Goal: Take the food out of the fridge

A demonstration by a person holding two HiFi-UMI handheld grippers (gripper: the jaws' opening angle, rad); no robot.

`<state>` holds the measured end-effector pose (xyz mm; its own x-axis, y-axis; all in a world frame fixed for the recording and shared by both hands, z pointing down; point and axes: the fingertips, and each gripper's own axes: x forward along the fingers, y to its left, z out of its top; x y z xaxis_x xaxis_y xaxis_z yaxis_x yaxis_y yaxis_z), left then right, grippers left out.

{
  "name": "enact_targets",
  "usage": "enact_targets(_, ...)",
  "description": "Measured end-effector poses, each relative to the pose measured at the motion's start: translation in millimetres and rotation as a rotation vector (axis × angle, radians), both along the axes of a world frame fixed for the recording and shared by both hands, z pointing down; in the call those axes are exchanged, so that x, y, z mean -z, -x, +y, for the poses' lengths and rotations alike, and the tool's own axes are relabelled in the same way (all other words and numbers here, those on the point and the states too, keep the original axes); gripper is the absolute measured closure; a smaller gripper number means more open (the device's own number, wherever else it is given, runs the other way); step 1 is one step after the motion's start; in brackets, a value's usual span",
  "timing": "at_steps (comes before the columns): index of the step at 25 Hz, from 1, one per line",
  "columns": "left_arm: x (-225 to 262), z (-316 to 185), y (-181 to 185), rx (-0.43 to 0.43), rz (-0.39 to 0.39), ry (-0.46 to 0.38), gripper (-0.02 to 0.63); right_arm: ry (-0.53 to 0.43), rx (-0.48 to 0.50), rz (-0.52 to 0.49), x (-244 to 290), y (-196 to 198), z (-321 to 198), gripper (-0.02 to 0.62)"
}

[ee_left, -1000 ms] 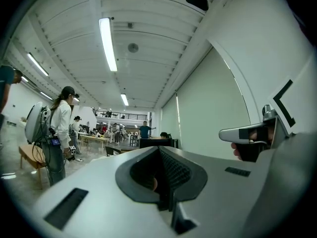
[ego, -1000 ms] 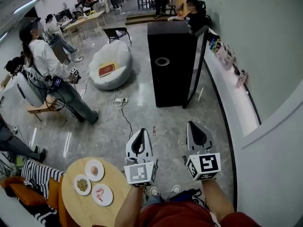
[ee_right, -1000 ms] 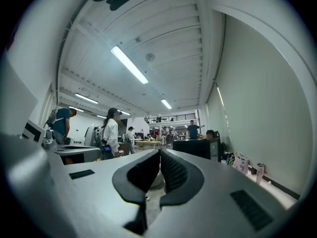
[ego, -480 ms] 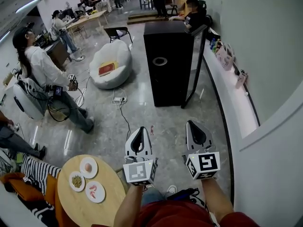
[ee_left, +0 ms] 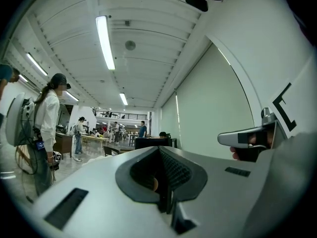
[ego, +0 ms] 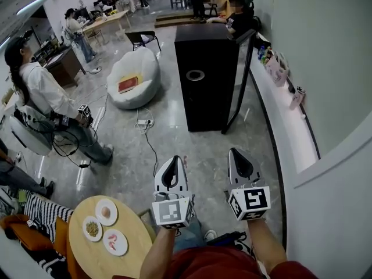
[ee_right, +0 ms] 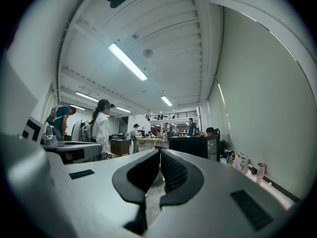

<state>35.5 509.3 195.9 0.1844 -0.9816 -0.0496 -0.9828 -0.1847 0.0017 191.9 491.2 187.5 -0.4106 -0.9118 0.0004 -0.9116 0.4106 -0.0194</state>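
**Both grippers closed and empty, fridge well ahead**

In the head view the person held the two grippers side by side over the grey stone floor (ego: 174, 138), both pointing forward at a level angle. The left gripper (ego: 173, 159) had its jaws pressed together, and the left gripper view showed the two dark pads meeting in one line with nothing caught between them. The right gripper (ego: 237, 154) was the same: in the right gripper view its jaws were closed on each other and held nothing.

The black fridge (ego: 203, 92) stood upright farther ahead, well apart from both grippers, close to the pale wall on the right. Its glass door (ego: 239, 83) hung swung out on the right side, so the fridge was open. From this angle the inside was hidden, and I could not tell what food was in it.

At the lower left, near the person's left arm, there was a round wooden table (ego: 135, 240). Three small plates (ego: 106, 212) with food lay on it, close to each other.

To the left of the fridge a white bean bag (ego: 139, 68) lay on the floor with a red flat thing (ego: 128, 85) on top. A power strip (ego: 143, 122) with its cable lay between the bean bag and the grippers. Another person in a white top (ego: 43, 92) stood at the far left. A long white ledge (ego: 288, 121) ran along the right wall and carried some small items.
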Motion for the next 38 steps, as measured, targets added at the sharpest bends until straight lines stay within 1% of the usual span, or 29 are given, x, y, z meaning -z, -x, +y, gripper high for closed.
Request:
enact_targets(3, -0.6, -17.6, 5.8, 0.0, -0.003, 0.006, 0.594, 0.004, -0.006, 0.006, -2.0, 6.5, -17.3, 0.572)
enact_targets(9, -0.6, -56.0, 22.9, -0.013, -0.002, -0.009, 0.594, -0.003, -0.006, 0.009, -2.3, 24.4, -55.8, 0.572)
enact_targets(12, 0.6, -74.0, 35.9, 0.01, -0.001, 0.027, 0.594, -0.012, 0.009, 0.019, -1.9, 36.1, -76.4, 0.572)
enact_targets(13, 2.0, -80.5, 40.3, 0.013, 0.005, 0.025, 0.594, -0.011, 0.012, 0.02, -1.2, 40.8, -83.1, 0.572)
enact_targets(15, 4.4, -93.7, 48.3, 0.005, 0.009, -0.006, 0.594, -0.008, 0.017, 0.021, 0.4, 51.3, -96.0, 0.573)
enact_targets(17, 6.6, -105.1, 56.4, 0.006, 0.009, -0.014, 0.594, -0.001, 0.016, 0.019, 1.7, 59.7, -107.7, 0.573)
enact_targets(19, 10.8, -115.6, 63.4, 0.017, 0.027, -0.026, 0.594, 0.002, 0.019, 0.02, 1.9, 66.5, -118.3, 0.573)
enact_targets(21, 14.7, -126.2, 69.7, 0.018, 0.052, -0.055, 0.594, 0.004, 0.023, 0.02, 2.0, 74.4, -128.8, 0.572)
enact_targets(23, 17.2, -136.9, 77.1, 0.019, 0.058, -0.064, 0.594, 0.006, 0.023, 0.019, 4.2, 82.8, -139.7, 0.572)
enact_targets(27, 15.0, -154.3, 95.1, 0.033, 0.007, 0.005, 0.594, 0.004, 0.024, 0.02, 9.4, 97.9, -159.0, 0.573)
enact_targets(30, 18.8, -165.0, 104.4, 0.024, 0.013, -0.017, 0.594, 0.003, 0.023, 0.021, 12.1, 108.7, -169.2, 0.572)
enact_targets(33, 19.0, -176.3, 113.3, 0.033, 0.001, -0.002, 0.594, 0.006, 0.022, 0.024, 11.4, 115.6, -181.3, 0.572)
enact_targets(38, 11.7, -194.5, 128.1, 0.013, 0.006, 0.004, 0.594, 0.011, 0.007, 0.024, 8.3, 130.4, -198.3, 0.572)
